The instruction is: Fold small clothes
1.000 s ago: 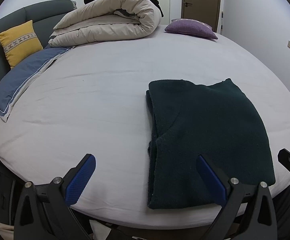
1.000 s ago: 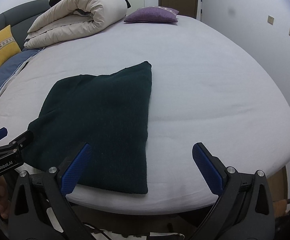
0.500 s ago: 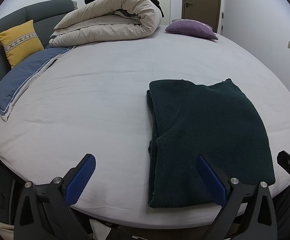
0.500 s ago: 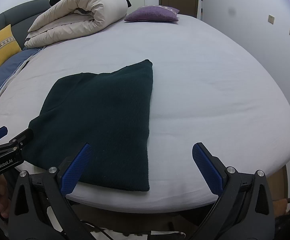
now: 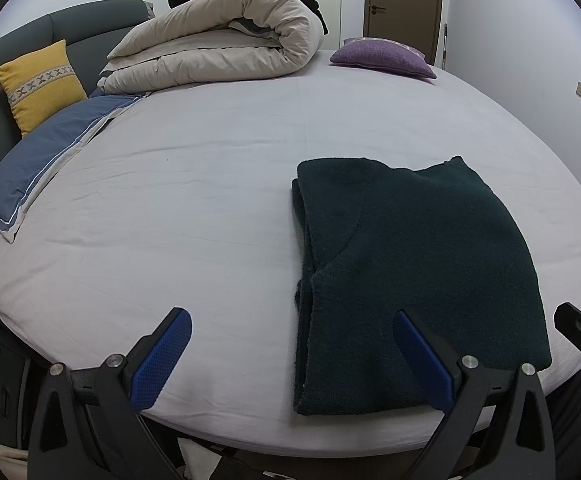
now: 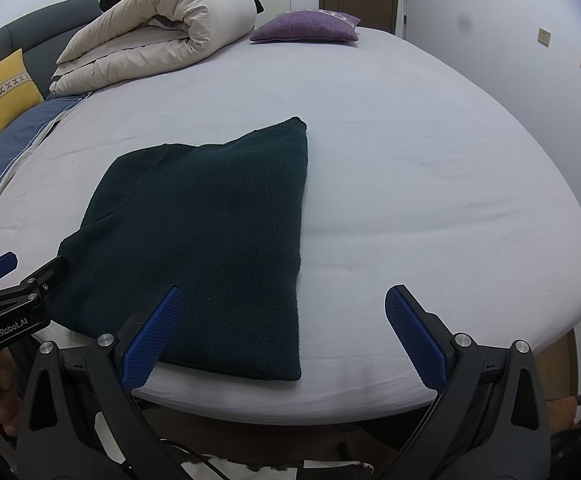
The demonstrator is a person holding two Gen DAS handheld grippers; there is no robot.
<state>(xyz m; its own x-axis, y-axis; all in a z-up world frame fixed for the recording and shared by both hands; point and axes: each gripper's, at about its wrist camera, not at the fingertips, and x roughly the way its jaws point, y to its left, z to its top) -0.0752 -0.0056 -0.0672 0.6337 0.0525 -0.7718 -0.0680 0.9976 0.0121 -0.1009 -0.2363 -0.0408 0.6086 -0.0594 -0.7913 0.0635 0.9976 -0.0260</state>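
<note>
A dark green knitted garment [image 5: 410, 264] lies folded flat in a rectangle near the front edge of the bed; it also shows in the right wrist view [image 6: 210, 232]. My left gripper [image 5: 290, 356] is open and empty, held just off the bed's front edge, its right finger over the garment's near edge. My right gripper [image 6: 286, 336] is open and empty, at the garment's near right corner, its left finger over the cloth. The left gripper shows at the left of the right wrist view [image 6: 14, 280].
The bed [image 5: 194, 216] has a light grey sheet. A rolled beige duvet [image 5: 218, 56], a purple cushion [image 5: 382, 56], a yellow cushion [image 5: 38, 80] and a blue pillow [image 5: 46, 164] lie at the back and left. A wall [image 6: 530, 60] is to the right.
Both grippers have drawn back very slightly and stayed open. The garment has not moved.
</note>
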